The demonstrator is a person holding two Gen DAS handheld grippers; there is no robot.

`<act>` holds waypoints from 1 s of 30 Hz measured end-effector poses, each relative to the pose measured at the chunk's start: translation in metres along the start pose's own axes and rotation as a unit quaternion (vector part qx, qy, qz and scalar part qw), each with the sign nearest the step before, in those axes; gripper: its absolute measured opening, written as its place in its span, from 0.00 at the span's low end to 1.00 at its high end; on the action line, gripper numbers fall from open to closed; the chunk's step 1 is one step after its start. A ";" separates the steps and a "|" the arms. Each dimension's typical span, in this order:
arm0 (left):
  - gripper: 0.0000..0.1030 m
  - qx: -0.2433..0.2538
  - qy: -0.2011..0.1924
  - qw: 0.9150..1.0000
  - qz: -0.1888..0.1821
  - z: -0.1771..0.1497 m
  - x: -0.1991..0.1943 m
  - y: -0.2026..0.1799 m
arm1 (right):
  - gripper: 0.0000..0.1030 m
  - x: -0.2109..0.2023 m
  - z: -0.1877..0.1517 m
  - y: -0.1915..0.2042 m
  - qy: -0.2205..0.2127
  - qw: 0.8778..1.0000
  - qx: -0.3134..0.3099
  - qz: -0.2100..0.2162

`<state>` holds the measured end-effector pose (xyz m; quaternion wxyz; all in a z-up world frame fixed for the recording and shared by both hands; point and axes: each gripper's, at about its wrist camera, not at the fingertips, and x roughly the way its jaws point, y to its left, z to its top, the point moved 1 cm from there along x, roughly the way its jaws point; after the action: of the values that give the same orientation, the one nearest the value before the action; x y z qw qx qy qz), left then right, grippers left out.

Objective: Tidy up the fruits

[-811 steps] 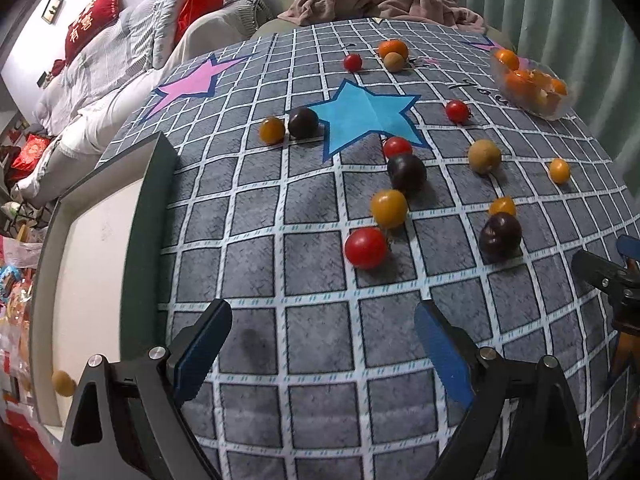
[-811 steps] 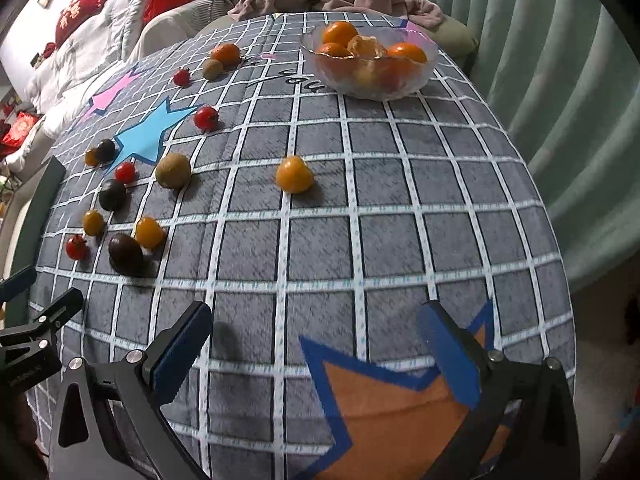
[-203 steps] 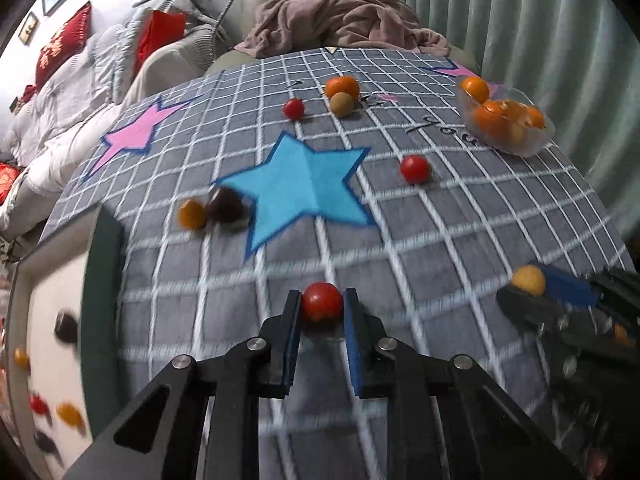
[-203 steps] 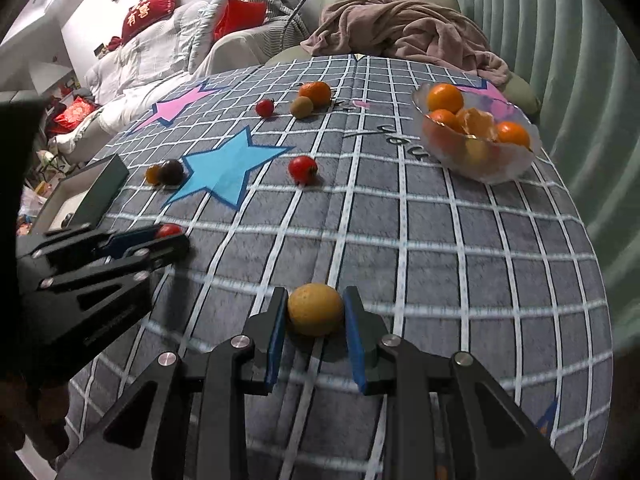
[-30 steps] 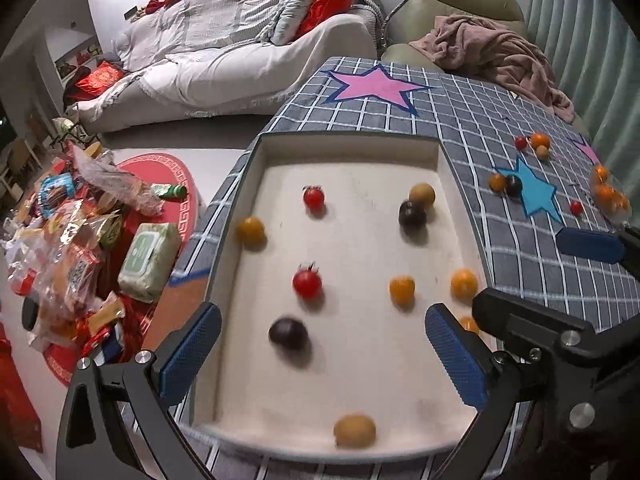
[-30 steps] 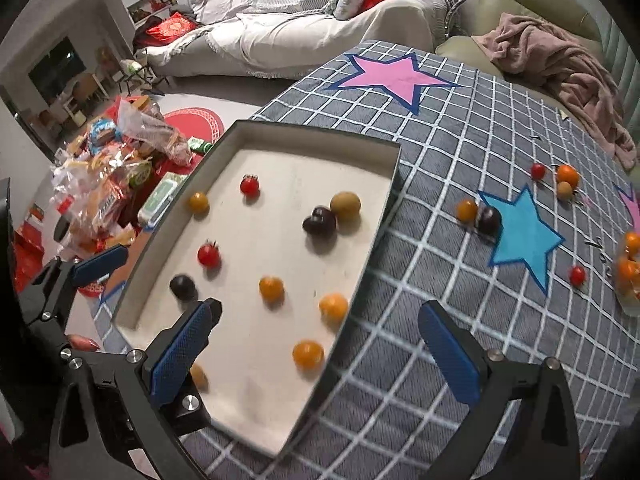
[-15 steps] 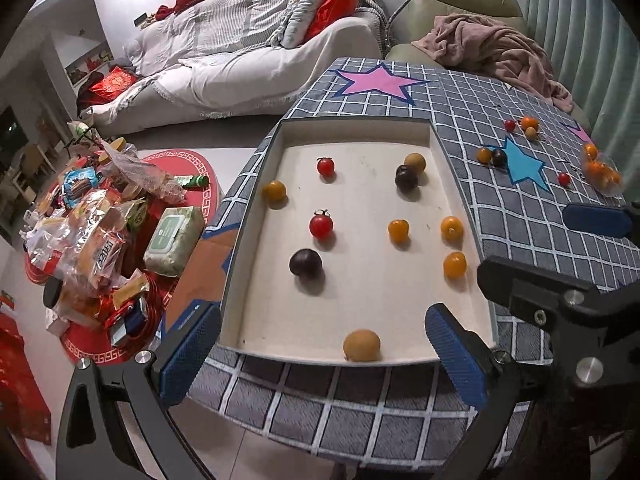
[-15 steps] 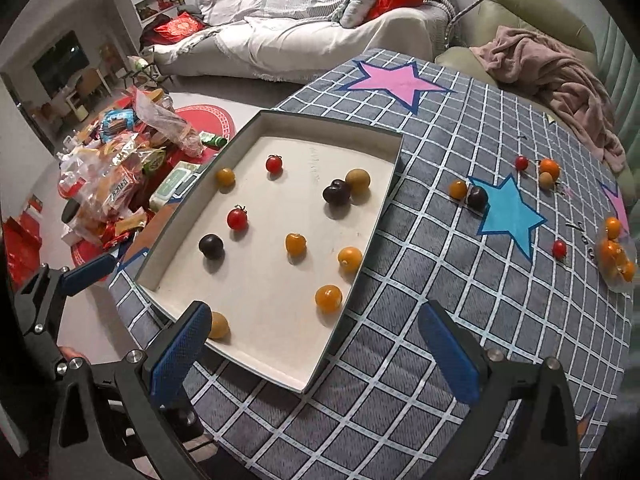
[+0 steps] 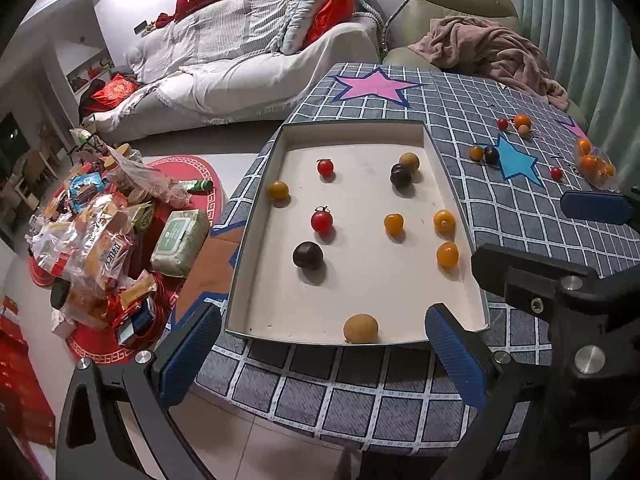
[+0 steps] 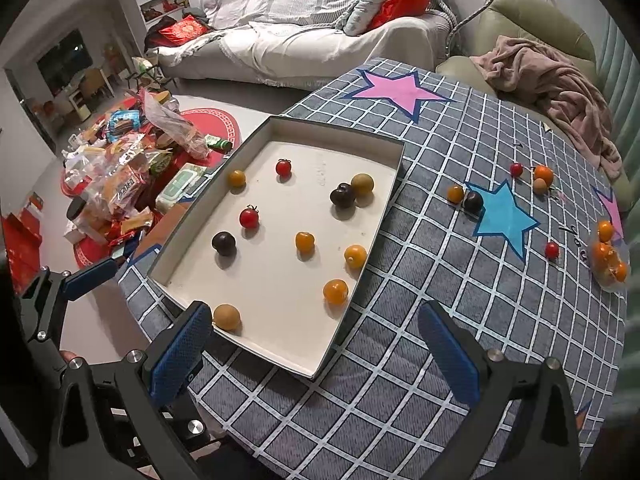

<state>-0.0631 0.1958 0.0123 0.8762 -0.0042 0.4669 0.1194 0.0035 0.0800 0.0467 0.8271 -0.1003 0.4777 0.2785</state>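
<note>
Left wrist view: left tongs (image 9: 320, 350) spread wide, holding nothing, raised above the near edge of the desk (image 9: 560, 208). Just ahead of the tips, a tray (image 9: 256, 216) with ten fruits (image 9: 394, 224) loose on its floor, the tan one (image 9: 361, 328) nearest. Far ahead and to the right, six stray fruits (image 9: 484, 154) around the blue star (image 9: 516, 160), beside a bowl (image 9: 596, 164).

Right wrist view: right tongs (image 10: 314, 354) likewise gaping and empty, tray (image 10: 384, 208) ahead-left, strays (image 10: 466, 198) ahead-right, bowl (image 10: 610, 256) at far right.

Judged well past halfway: most gathered, six left to fetch.
</note>
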 end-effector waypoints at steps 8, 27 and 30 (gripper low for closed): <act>1.00 0.005 0.000 1.000 0.002 -0.003 -0.003 -0.003 | 1.00 -0.003 -0.001 0.000 -0.001 1.000 0.000 0.001; 0.99 0.011 0.006 1.000 0.008 -0.006 -0.005 -0.010 | 1.00 -0.010 -0.004 0.002 -0.003 1.000 -0.003 0.009; 0.99 0.009 0.007 1.000 0.011 -0.007 -0.005 -0.011 | 1.00 -0.010 -0.005 0.001 -0.004 1.000 -0.002 0.013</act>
<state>-0.0688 0.1832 0.0116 0.8717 0.0078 0.4739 0.1243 -0.0047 0.0754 0.0528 0.8250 -0.0952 0.4753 0.2904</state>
